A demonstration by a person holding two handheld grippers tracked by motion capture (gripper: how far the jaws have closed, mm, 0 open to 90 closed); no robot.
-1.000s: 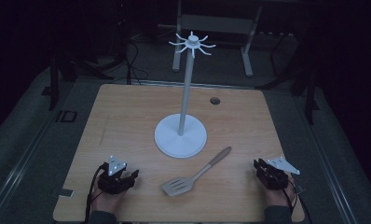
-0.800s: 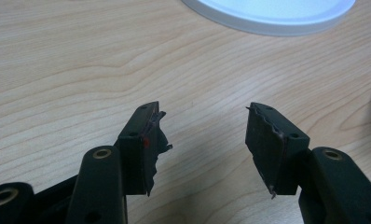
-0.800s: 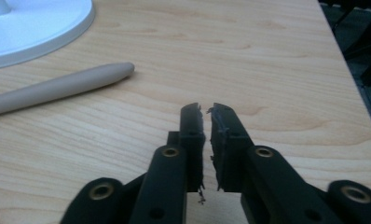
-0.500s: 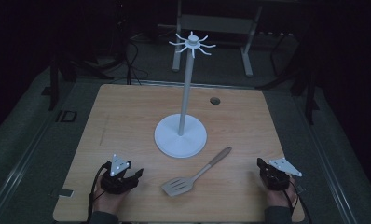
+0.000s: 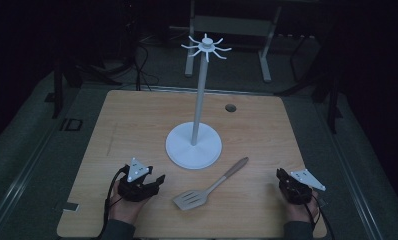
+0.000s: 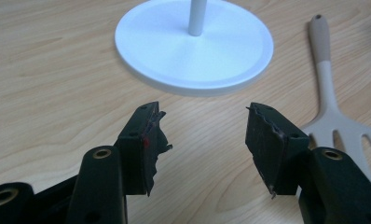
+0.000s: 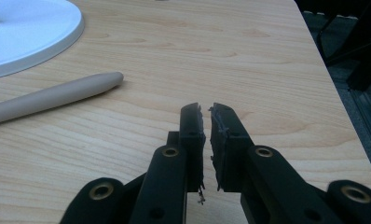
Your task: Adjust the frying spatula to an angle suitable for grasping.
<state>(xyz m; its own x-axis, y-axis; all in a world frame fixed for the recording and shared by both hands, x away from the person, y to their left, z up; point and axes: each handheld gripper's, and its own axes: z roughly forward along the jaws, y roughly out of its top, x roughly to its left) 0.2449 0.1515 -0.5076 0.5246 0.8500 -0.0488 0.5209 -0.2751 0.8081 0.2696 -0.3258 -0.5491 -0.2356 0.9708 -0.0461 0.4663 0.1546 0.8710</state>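
Looking down at the spatula (image 5: 207, 187), I've got a pale beige piece with a slotted, squarish blade and a long rounded handle with a small hole near its end. It lies flat on the bench (image 5: 137, 120), blade toward me, handle angling away to the right, its tip just beside the base of the white stand (image 5: 194, 145). That stand is a broad round disc with a slim upright pole, topped by a ring of short hook arms.

The bench is light wood grain with a small dark round hole near its far edge. Around it the room is dim: dark floor, cables, and metal frame legs beyond.

My left hand-held gripper (image 6: 200, 128) sits left of the blade, jaws wide apart with nothing between them; in its own view the slotted blade is just off to the right. My right hand-held gripper (image 7: 205, 109) rests near the bench's right edge, well apart from the spatula; its jaws have just been opening, now a narrow slit with nothing in it, the handle's end off to the left.
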